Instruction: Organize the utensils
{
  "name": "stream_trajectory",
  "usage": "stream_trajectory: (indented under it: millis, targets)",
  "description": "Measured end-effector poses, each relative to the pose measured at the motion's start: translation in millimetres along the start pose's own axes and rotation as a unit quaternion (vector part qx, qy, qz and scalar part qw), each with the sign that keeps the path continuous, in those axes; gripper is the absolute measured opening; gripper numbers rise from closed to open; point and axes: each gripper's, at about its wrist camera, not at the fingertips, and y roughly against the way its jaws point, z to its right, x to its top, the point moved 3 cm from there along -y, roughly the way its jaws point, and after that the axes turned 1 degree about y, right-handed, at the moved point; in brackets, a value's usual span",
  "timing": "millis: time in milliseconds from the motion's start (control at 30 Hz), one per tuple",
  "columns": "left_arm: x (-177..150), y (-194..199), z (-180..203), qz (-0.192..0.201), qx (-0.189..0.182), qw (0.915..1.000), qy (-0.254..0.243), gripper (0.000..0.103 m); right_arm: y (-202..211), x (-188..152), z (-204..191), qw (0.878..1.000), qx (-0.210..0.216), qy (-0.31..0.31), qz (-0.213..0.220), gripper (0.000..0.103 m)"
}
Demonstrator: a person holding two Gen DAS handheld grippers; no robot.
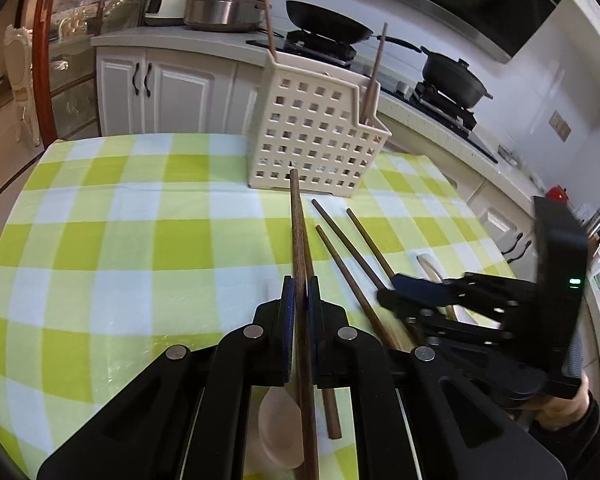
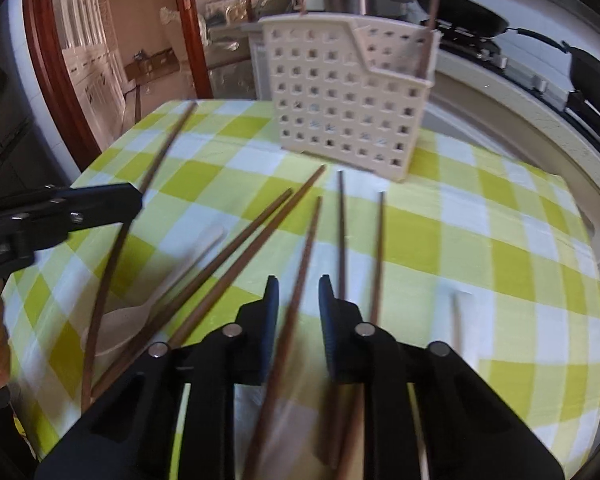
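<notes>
My left gripper (image 1: 300,280) is shut on a long brown chopstick (image 1: 297,224) that points at the cream perforated utensil basket (image 1: 312,136). The basket holds two wooden utensils upright. A wooden spoon (image 1: 280,436) lies under the left gripper. Several more chopsticks (image 1: 340,236) lie on the checked cloth to its right. My right gripper (image 2: 298,284) is open, low over the cloth, with one chopstick (image 2: 304,256) lying between its fingers. The left gripper (image 2: 100,200) with its chopstick (image 2: 156,168) shows at the left of the right wrist view. The basket (image 2: 340,100) stands beyond.
The table has a green and white checked cloth (image 1: 120,240). A pale spoon (image 2: 148,304) lies left of the chopsticks. Behind the table a counter carries a stove with a wok (image 1: 328,24), a pot (image 1: 456,76) and rice cookers (image 1: 220,8).
</notes>
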Motion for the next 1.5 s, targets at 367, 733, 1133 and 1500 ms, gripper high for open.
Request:
stream_trajectory:
  millis: [367, 733, 1133, 1500]
  targets:
    - [-4.0, 9.7, -2.4, 0.013, -0.014, 0.9998, 0.000, 0.005, -33.7, 11.0, -3.1, 0.999, -0.033, 0.007, -0.028, 0.006]
    - [-3.0, 18.2, 0.1, 0.024, -0.012, 0.9996, -0.003, 0.005, -33.0, 12.0, 2.9, 1.000, -0.018, 0.000, -0.011, 0.006]
    - [7.4, 49.8, 16.7, 0.067, -0.020, 0.9974, -0.015, 0.005, 62.5, 13.0, 13.7, 0.996, 0.000, -0.024, 0.081, 0.005]
    - [14.6, 65.7, 38.0, 0.086, -0.023, 0.9954, -0.036, 0.001, 115.5, 14.1, 19.4, 0.991, 0.011, -0.032, 0.131, 0.005]
